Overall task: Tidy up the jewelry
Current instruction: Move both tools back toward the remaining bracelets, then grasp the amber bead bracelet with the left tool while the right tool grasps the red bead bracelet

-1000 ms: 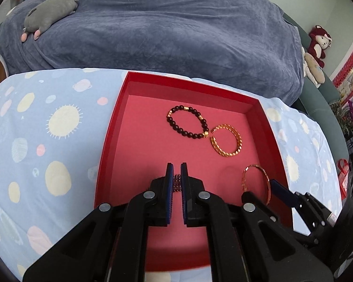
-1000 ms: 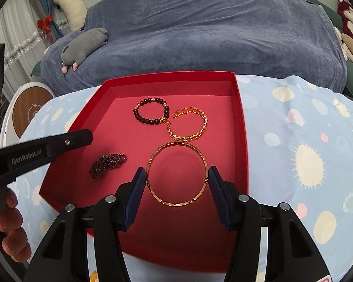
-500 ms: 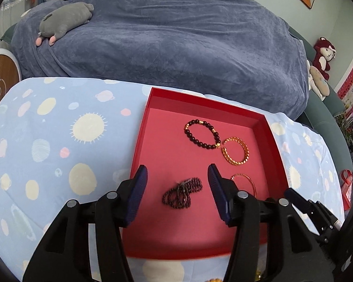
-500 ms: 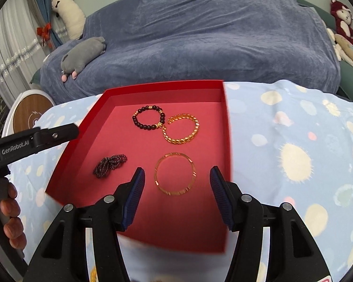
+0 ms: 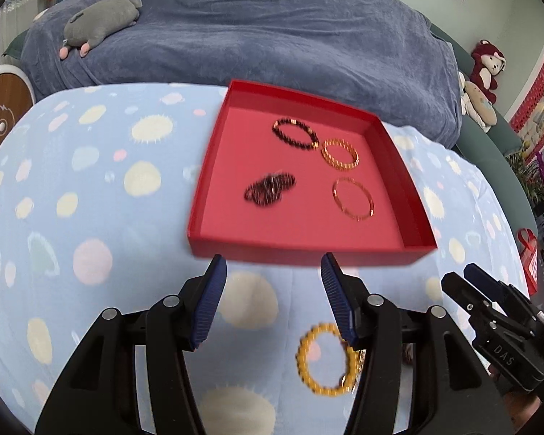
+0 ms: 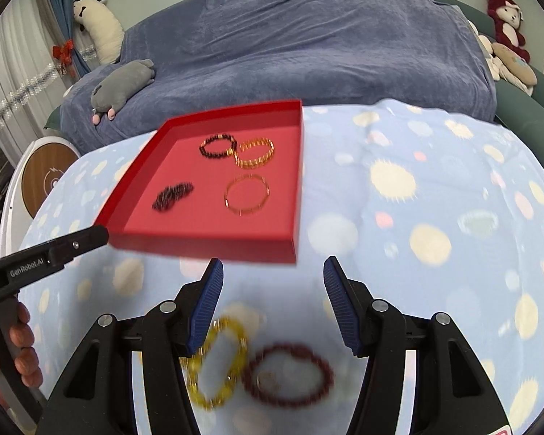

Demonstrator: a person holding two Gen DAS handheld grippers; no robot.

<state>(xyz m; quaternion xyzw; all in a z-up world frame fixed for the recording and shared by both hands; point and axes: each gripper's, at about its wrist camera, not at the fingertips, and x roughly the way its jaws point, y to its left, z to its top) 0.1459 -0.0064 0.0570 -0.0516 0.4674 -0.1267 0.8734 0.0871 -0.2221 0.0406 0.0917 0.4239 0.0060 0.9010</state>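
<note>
Beyond both sets of jaws, the red tray (image 5: 308, 250) already holds four pieces: a dark bead bracelet (image 5: 294, 133) and a gold chain bracelet (image 5: 340, 154) at its far side, a thin gold bangle (image 5: 353, 198) nearer, and a bunched dark red strand (image 5: 270, 189) to its left. That strand is the only long shape; its long axis runs slantwise, from the near left up toward the far right.

Your left gripper (image 5: 273, 290) has just opened its jaws and they stand apart with nothing between them. Your right gripper (image 6: 272, 290) is also apart and empty.

Two pieces are left on the spotted cloth (image 6: 435, 199), close under your jaws: a yellow bead bracelet (image 6: 217, 362) beneath the right gripper's left jaw, and a red bead bracelet (image 6: 288, 375) touching it, between the jaws. Both lie flat as loops. By my reckoning you are about two thirds through.
</note>
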